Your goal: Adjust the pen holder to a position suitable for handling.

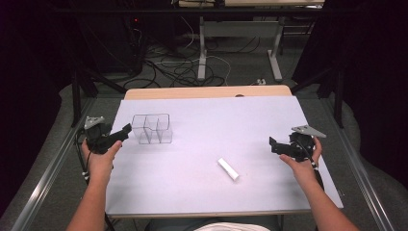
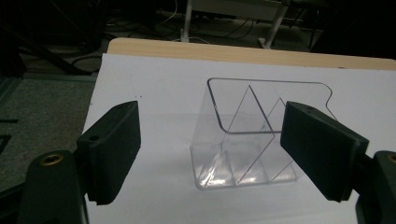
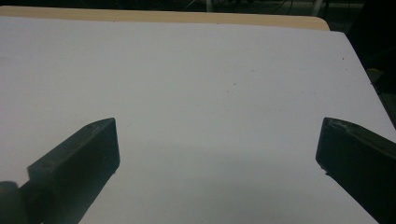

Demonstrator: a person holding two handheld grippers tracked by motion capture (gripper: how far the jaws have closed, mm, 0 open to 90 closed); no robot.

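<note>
Hand-held gripper on our left [image 1: 126,130] hovers at the bench's left edge with its jaws spread wide and nothing between the pads. Just beyond its tips stands the clear divided organizer [image 1: 152,128], upright on the white sheet [image 1: 192,163] that covers the bench [image 1: 207,91]. In the left gripper view we see the organizer [image 2: 254,135] ahead of the gap between the jaws, apart from both pads; its stepped rim and thin inner partitions are plain, and it sits a little toward the right-hand jaw.

Our right hand-held gripper [image 1: 273,143] is held near the bench's right edge, jaws wide apart as well and holding nothing; the right gripper view shows bare white sheet [image 3: 210,93] between and ahead of them, out to the wooden strip at the far edge.

Between the two of us lies a small white block [image 1: 228,169], flat on the sheet toward the near edge, angled, well apart from the organizer and nearer the right hand-held gripper. We have open sheet all across the middle and far side, and a free margin on every side of the organizer except toward the left gripper's tips.
</note>
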